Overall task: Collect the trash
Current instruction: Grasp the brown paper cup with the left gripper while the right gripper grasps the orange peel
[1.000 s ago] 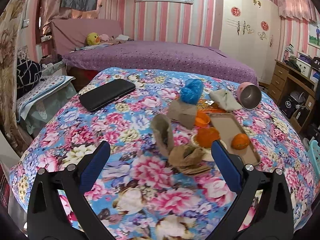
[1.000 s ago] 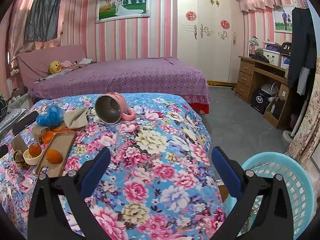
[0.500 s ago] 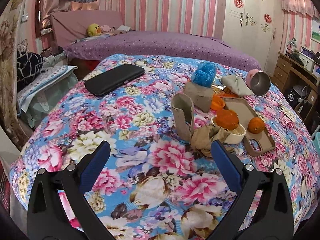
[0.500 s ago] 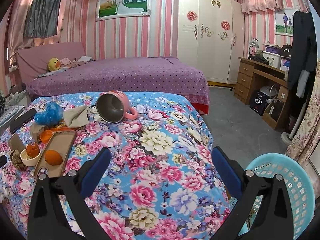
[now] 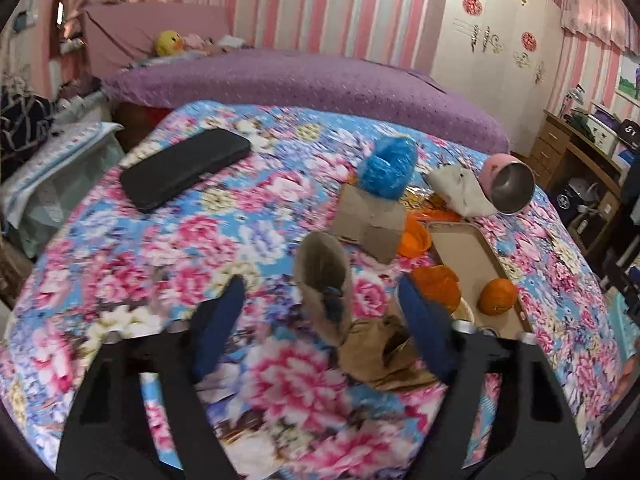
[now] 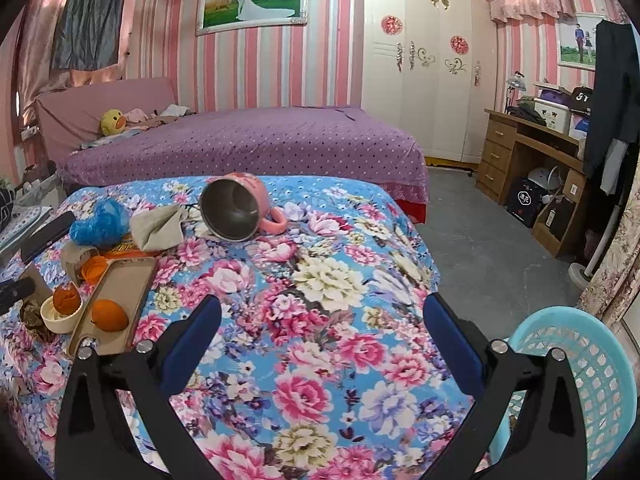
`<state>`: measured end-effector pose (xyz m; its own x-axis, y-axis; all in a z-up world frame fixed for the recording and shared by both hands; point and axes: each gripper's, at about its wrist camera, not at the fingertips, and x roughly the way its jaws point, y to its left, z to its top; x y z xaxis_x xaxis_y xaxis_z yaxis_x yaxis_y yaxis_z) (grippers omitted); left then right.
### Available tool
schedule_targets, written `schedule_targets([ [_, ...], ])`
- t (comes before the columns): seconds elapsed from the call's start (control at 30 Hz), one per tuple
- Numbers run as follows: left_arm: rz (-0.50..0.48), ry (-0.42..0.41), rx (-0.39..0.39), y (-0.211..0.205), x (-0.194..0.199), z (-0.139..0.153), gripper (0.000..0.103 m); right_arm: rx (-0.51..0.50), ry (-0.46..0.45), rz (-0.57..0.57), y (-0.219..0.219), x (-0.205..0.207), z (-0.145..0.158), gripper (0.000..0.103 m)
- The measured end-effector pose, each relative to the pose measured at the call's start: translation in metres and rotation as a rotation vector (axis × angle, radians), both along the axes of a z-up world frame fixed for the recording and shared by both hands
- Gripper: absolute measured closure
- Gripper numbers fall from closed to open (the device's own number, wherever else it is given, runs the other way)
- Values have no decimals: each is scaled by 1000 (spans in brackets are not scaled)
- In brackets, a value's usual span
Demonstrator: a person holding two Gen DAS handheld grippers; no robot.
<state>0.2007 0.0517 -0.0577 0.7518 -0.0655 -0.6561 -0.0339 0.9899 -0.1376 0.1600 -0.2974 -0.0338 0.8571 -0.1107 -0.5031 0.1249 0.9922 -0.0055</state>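
Floral cloth covers the table in front of you and fills both views, with the purple bed behind it. Only your right wrist camera shows the light blue basket, standing on the floor off the table's right edge, just beside your right gripper, whose blue pads are spread wide over bare cloth with nothing between them. Your left wrist camera is blurred, yet it gives the close look at the trash: your left gripper is also wide open, and a torn brown cardboard piece stands upright between its pads, not visibly touched by either. Crumpled brown paper lies just right of that piece, against the right pad. Beyond sit a folded cardboard scrap, a blue plastic wad behind it and a pale crumpled cloth. A black case, clear in the left view, is only a sliver at the right view's edge. The pink mug lies tipped on its side. On the tan tray rests an orange; orange peel sits in a small white bowl beside it.
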Motion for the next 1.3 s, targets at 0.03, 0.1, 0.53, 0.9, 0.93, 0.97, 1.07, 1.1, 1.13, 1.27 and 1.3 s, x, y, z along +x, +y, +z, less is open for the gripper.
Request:
schedule_targets([
  [0.03, -7, 8, -8, 0, 3, -1, 52, 1, 3, 5, 2, 1, -1, 5],
  [0.1, -31, 35, -28, 0, 8, -5, 76, 2, 8, 24, 10, 3, -2, 5],
  [0.53, 86, -25, 56, 50, -17, 17, 82, -10, 44, 275, 110, 21, -7, 10],
  [0.9, 118, -34, 47, 66, -20, 20, 82, -48, 186, 416, 156, 44, -27, 60],
  [0.93, 117, -32, 52, 65, -20, 20, 82, -48, 188, 427, 158, 44, -28, 65],
  [0.97, 116, -31, 54, 64, -20, 19, 82, -53, 199, 439, 161, 44, -29, 66],
  [1.07, 112, -30, 60, 60, -20, 19, 82, -66, 226, 447, 166, 46, -34, 69],
  [1.1, 112, -31, 62, 59, -21, 19, 82, -61, 215, 451, 166, 46, -33, 76],
  [1.13, 112, -32, 63, 59, -21, 20, 82, -56, 203, 450, 164, 44, -31, 77],
  [1.27, 108, -46, 66, 53, -24, 24, 82, -15, 139, 428, 150, 33, -19, 78],
  [1.3, 107, -49, 68, 52, -26, 25, 82, -20, 128, 422, 148, 31, -17, 78],
])
